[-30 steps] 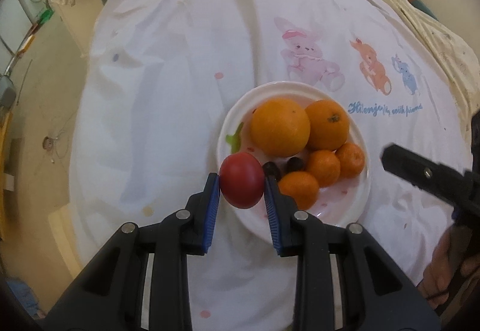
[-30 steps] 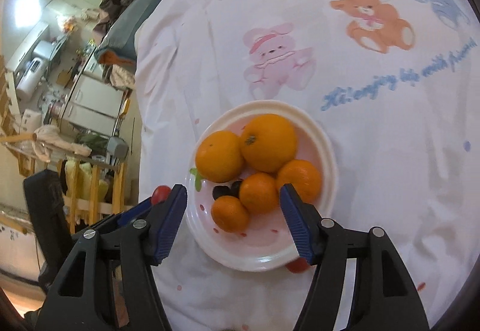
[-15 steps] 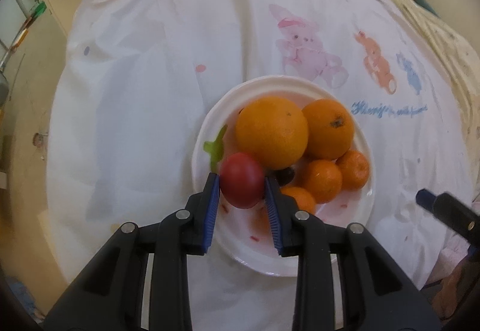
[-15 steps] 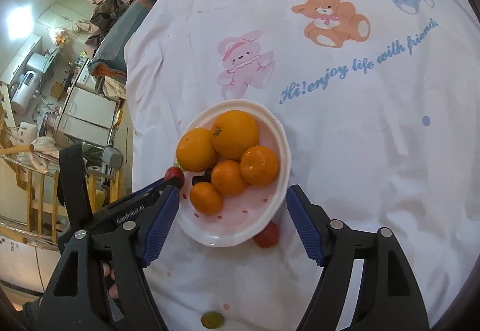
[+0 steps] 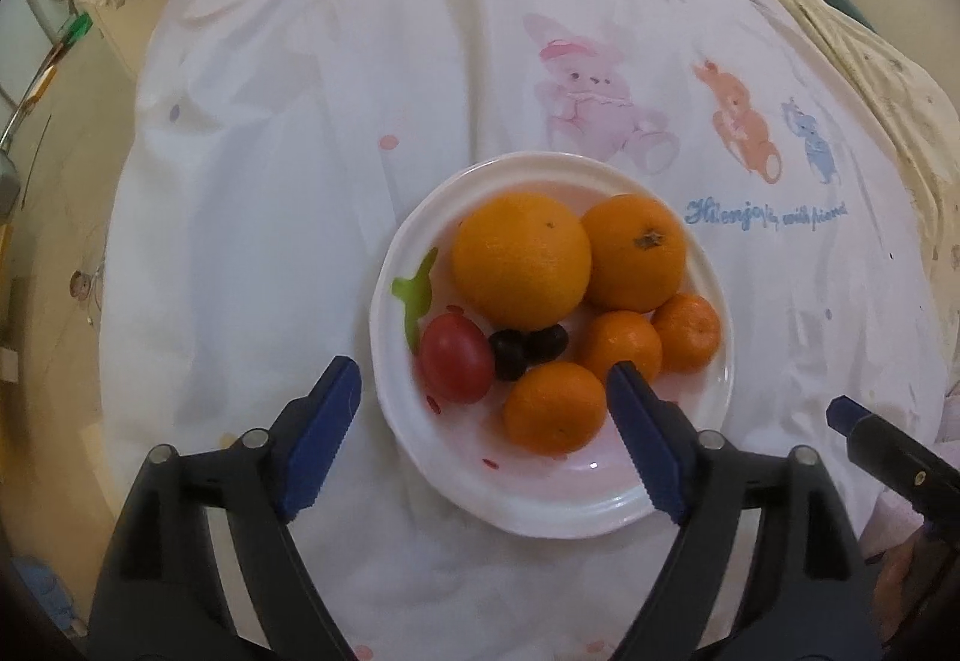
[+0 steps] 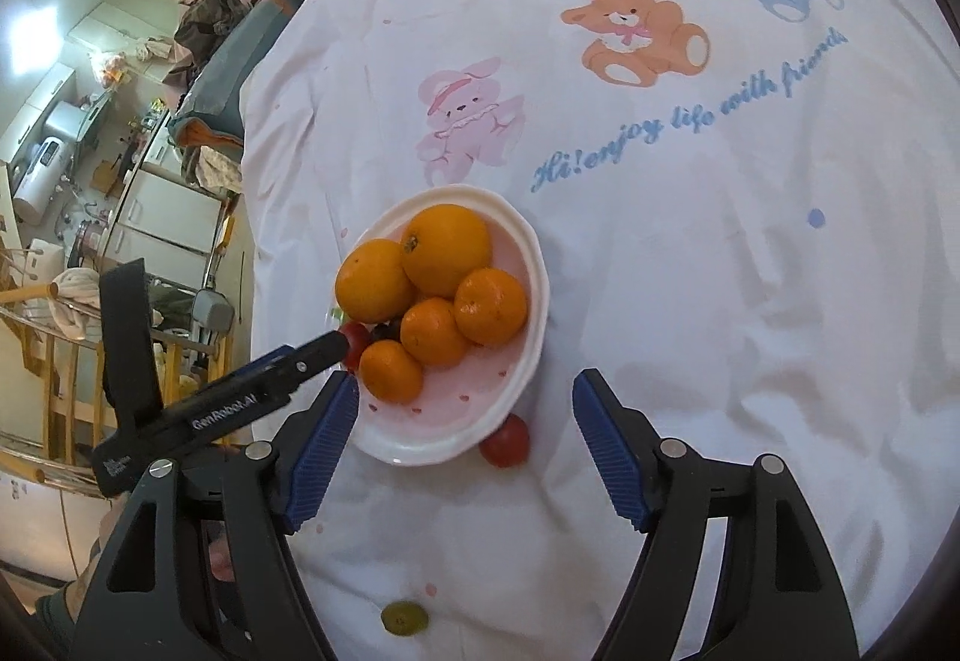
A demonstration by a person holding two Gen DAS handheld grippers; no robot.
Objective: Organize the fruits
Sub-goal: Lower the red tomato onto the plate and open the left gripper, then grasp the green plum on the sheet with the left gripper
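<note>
White plate with 5 oranges, red fruit released, left gripper jaws opening, right gripper open and empty, second red fruit half hidden behind plate rim.

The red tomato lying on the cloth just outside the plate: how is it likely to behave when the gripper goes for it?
The red tomato looks round and smooth, so it may roll on the soft cloth or slip between the fingers. It sits against the plate rim, which may crowd one finger. It probably bruises under a hard squeeze.
</note>
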